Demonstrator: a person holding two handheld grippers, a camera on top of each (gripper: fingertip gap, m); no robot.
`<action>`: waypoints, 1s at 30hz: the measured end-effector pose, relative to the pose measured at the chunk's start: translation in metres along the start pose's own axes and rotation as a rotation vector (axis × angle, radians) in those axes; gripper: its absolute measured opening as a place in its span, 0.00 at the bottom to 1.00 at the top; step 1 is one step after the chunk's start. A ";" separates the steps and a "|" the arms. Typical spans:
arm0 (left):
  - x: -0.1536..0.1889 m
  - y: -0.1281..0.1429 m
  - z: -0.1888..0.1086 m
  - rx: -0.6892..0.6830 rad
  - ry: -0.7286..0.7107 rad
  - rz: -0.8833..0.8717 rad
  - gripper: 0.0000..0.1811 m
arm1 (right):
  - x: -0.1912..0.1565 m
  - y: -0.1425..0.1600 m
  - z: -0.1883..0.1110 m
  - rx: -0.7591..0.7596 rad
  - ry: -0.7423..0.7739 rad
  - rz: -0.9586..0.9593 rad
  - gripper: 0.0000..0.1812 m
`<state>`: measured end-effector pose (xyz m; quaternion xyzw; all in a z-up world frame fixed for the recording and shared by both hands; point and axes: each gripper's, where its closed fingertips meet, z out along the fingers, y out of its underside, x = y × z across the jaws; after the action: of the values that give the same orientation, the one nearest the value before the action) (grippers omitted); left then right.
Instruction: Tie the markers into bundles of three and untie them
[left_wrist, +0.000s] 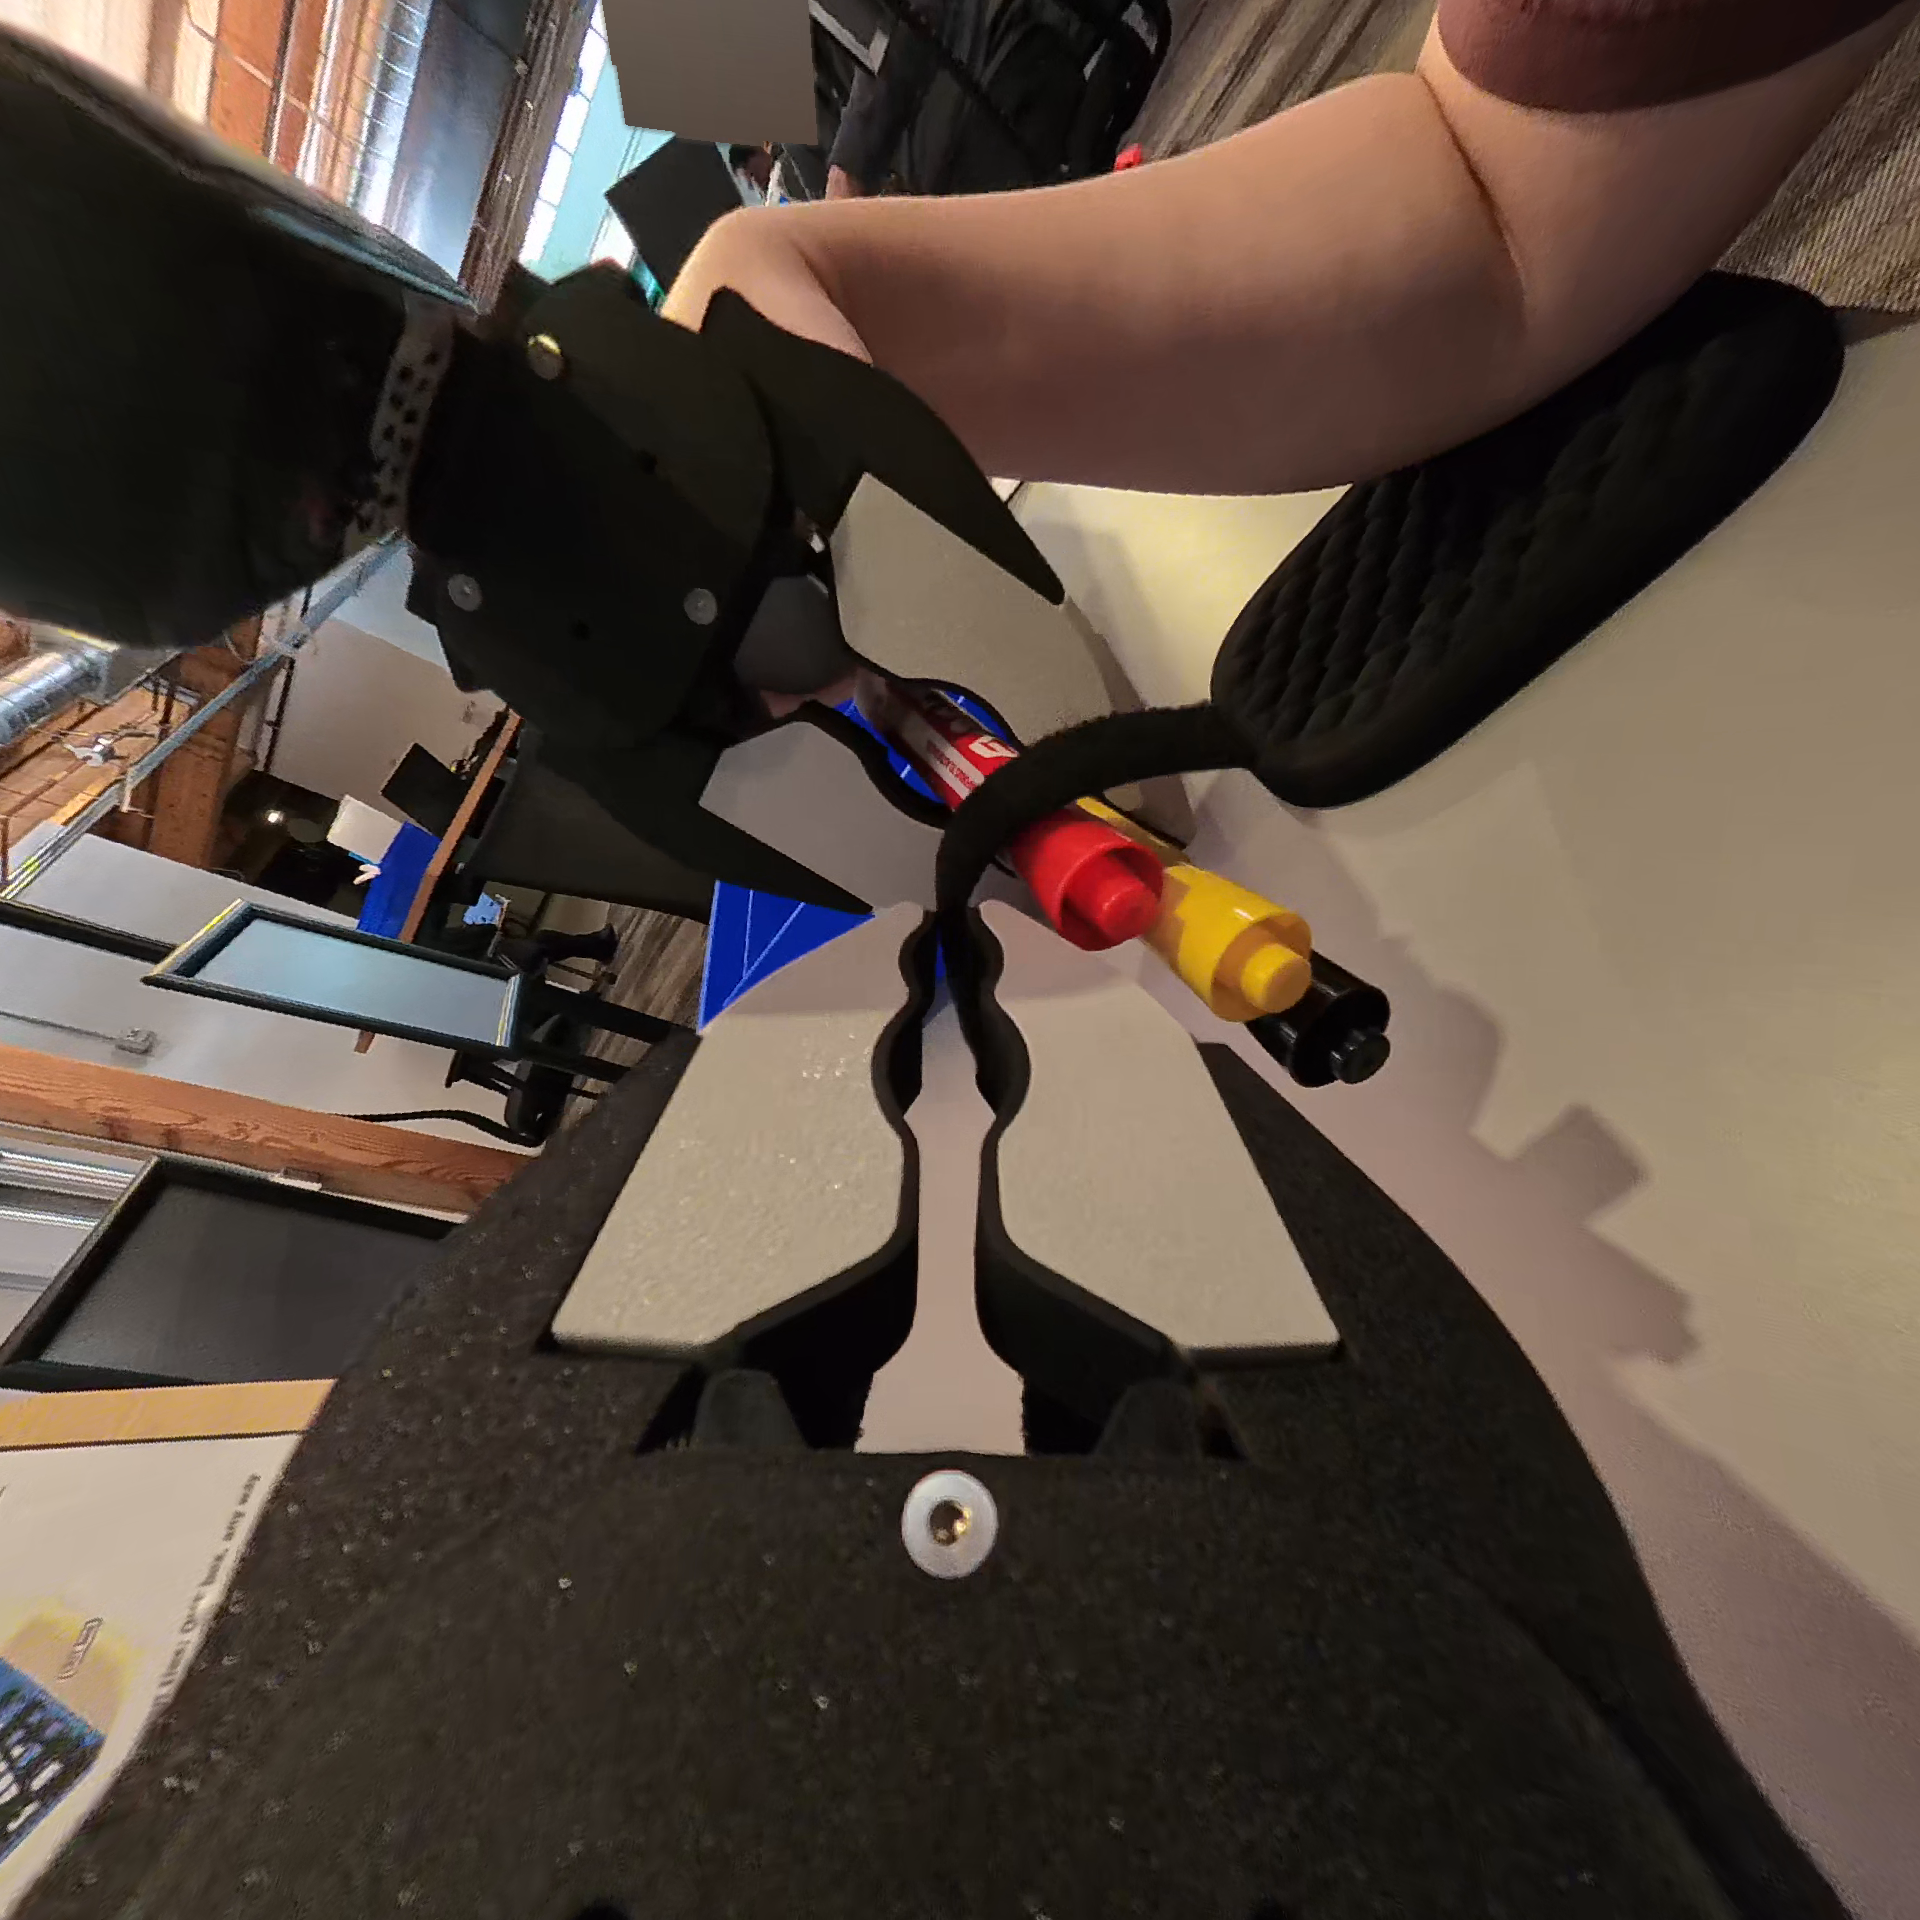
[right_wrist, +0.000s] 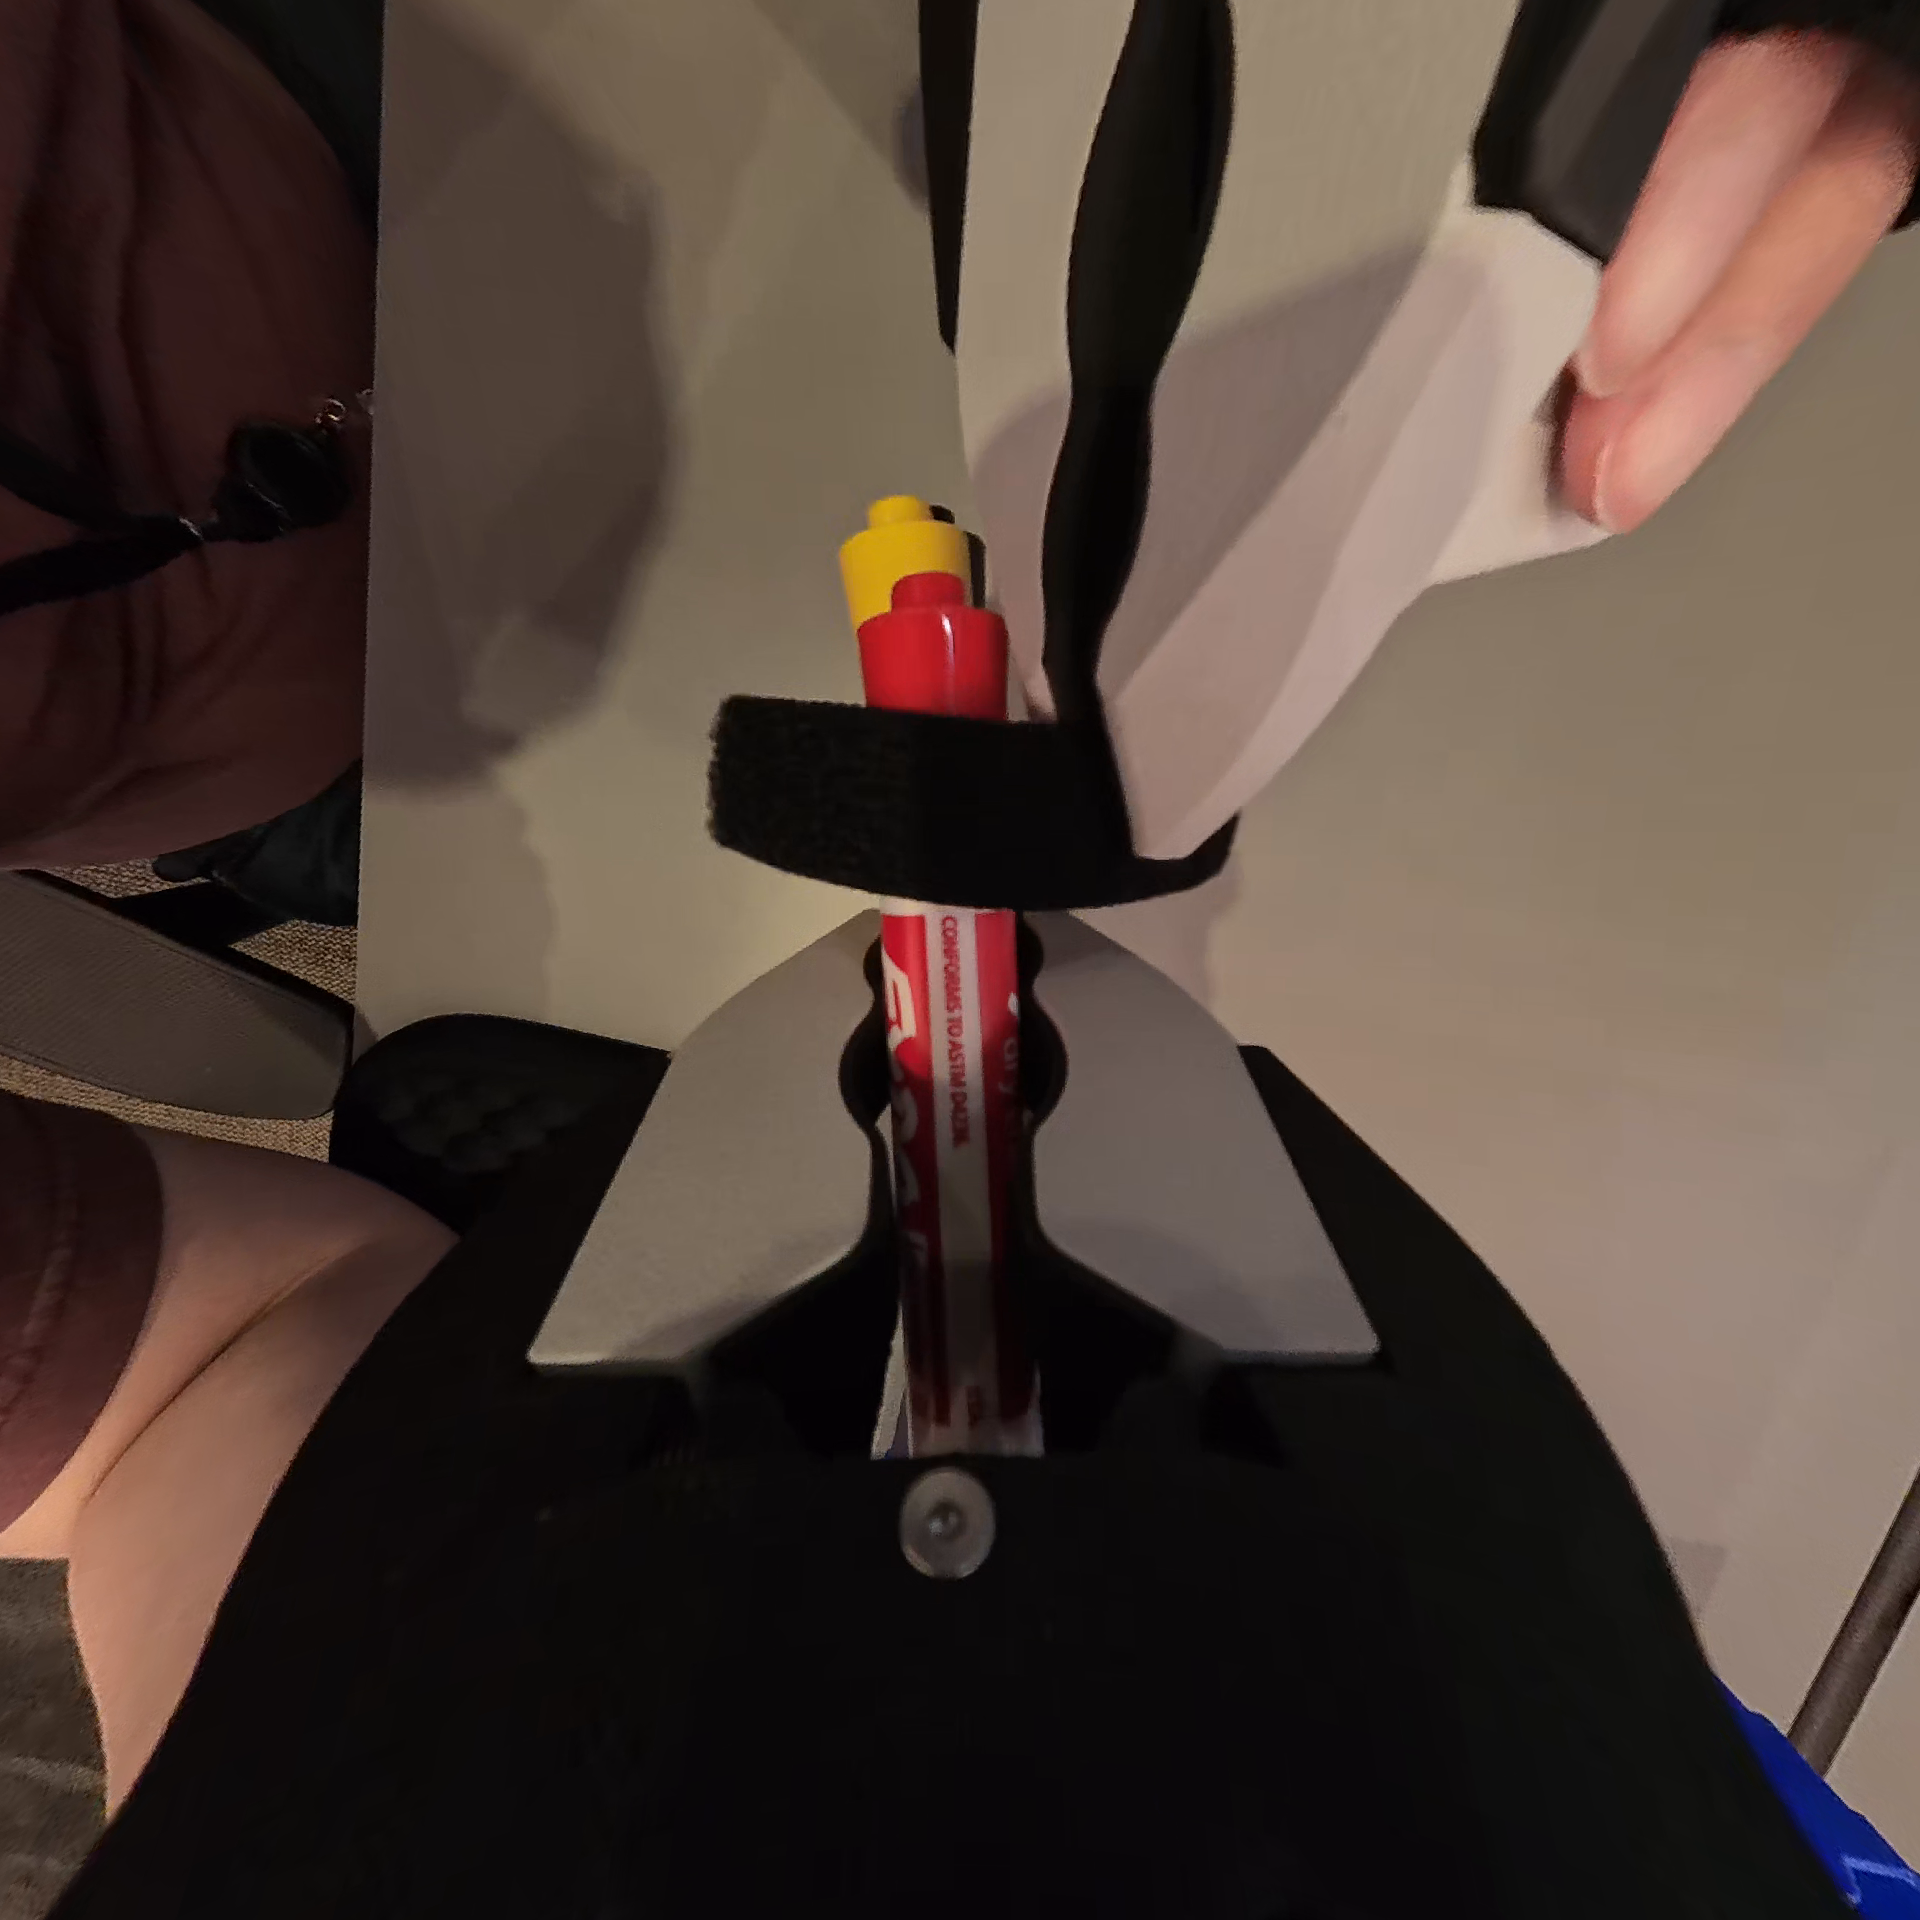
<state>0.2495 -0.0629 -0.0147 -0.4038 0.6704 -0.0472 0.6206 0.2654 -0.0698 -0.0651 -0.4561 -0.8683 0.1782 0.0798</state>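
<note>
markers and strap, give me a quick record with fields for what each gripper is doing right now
markers: red marker, yellow marker and black marker lying together, caps the same way
strap: black strap looped around the three markers near their caps
right gripper: shut on the marker barrels, holding the bundle
left gripper: shut on the end of the strap
surface: white table
bundle state: strap wrapped round, end still held, not seen fastened

Red-and-white printed label on red marker (right_wrist: 948, 1091) barrel; printed sheet (left_wrist: 94, 1621) at lower left bears writing.
</note>
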 end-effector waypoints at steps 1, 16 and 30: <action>0.000 0.000 0.000 -0.008 -0.004 0.007 0.02 | 0.000 0.000 0.000 0.001 -0.002 0.002 0.12; -0.007 0.000 -0.005 -0.024 -0.016 -0.032 0.06 | 0.007 -0.004 -0.004 0.037 0.046 -0.033 0.11; -0.011 -0.001 -0.012 -0.053 -0.025 0.002 0.09 | 0.010 -0.011 -0.011 0.057 0.123 -0.085 0.11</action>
<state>0.2382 -0.0622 -0.0021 -0.4201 0.6642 -0.0235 0.6180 0.2548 -0.0640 -0.0509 -0.4265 -0.8748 0.1709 0.1536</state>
